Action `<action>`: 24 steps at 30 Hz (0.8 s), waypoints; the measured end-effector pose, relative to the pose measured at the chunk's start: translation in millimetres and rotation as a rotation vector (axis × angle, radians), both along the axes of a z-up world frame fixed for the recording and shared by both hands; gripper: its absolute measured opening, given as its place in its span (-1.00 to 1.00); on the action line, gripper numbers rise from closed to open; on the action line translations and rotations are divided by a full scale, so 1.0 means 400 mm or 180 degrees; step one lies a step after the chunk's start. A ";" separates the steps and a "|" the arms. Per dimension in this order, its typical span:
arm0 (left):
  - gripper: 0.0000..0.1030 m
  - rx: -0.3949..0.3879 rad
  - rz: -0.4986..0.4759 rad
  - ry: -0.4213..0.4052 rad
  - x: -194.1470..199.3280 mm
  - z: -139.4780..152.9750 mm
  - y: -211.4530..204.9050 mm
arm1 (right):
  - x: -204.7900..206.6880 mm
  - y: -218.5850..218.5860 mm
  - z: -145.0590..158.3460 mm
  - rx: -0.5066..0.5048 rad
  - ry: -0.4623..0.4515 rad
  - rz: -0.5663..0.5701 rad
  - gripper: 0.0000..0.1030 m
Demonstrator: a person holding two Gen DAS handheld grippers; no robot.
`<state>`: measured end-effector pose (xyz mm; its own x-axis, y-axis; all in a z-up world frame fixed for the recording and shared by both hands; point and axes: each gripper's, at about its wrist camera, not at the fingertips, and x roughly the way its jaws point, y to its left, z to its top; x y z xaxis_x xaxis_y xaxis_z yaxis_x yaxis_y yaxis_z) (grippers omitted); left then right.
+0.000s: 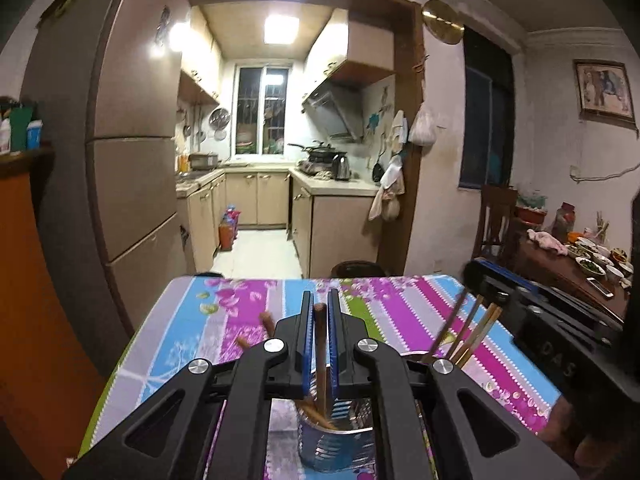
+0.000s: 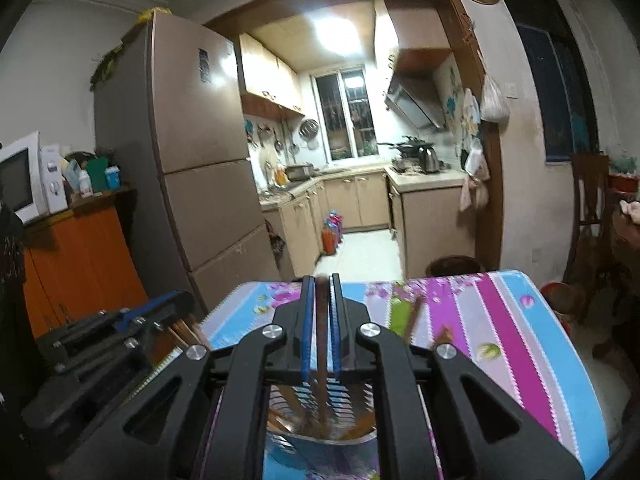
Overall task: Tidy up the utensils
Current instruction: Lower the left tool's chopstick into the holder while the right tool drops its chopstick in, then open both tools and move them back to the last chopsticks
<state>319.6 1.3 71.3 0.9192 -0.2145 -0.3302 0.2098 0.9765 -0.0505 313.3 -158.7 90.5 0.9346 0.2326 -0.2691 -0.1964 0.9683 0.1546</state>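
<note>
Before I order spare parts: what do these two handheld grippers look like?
Both match: the left gripper and right gripper have matte black angular linkage arms with silver round pivot bolts and blue ribbed finger pads. The right gripper's side, seen from the left camera, bears embossed letters.

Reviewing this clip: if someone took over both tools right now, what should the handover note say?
Left tool: shut on one brown chopstick, its lower end in the metal cup below.
Right tool: shut on another chopstick, standing over a second metal holder that has several sticks in it.
Both holders stand on the striped tablecloth.
Done: most chopsticks appear to be in holders.
Left: release both held sticks into their holders; two loose sticks seem to lie on the cloth by the left tool.
</note>
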 end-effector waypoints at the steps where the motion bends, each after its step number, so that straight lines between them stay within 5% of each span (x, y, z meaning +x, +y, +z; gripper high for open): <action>1: -0.85 -0.0017 0.0014 -0.0010 -0.006 0.004 0.011 | -0.014 -0.010 0.004 -0.0010 -0.0038 -0.0031 -0.75; 3: -0.83 -0.0084 0.0050 -0.0114 -0.041 0.034 0.039 | -0.045 -0.037 0.020 -0.0005 -0.0141 -0.0082 -0.54; 7: -0.29 -0.0194 0.0167 -0.0611 -0.168 0.133 0.115 | -0.124 -0.145 0.069 0.0018 -0.0338 -0.0292 -0.48; 13: -0.23 0.0172 0.0282 -0.1025 -0.418 0.149 0.196 | -0.320 -0.317 0.085 -0.0191 -0.0469 -0.0614 -0.34; 17: -0.14 0.0570 0.0154 -0.0752 -0.544 0.046 0.191 | -0.500 -0.377 0.003 -0.0335 -0.0316 -0.0682 0.22; 24: -0.10 0.1020 -0.0291 0.0015 -0.700 -0.255 0.081 | -0.673 -0.335 -0.276 -0.0243 0.0603 -0.0631 0.38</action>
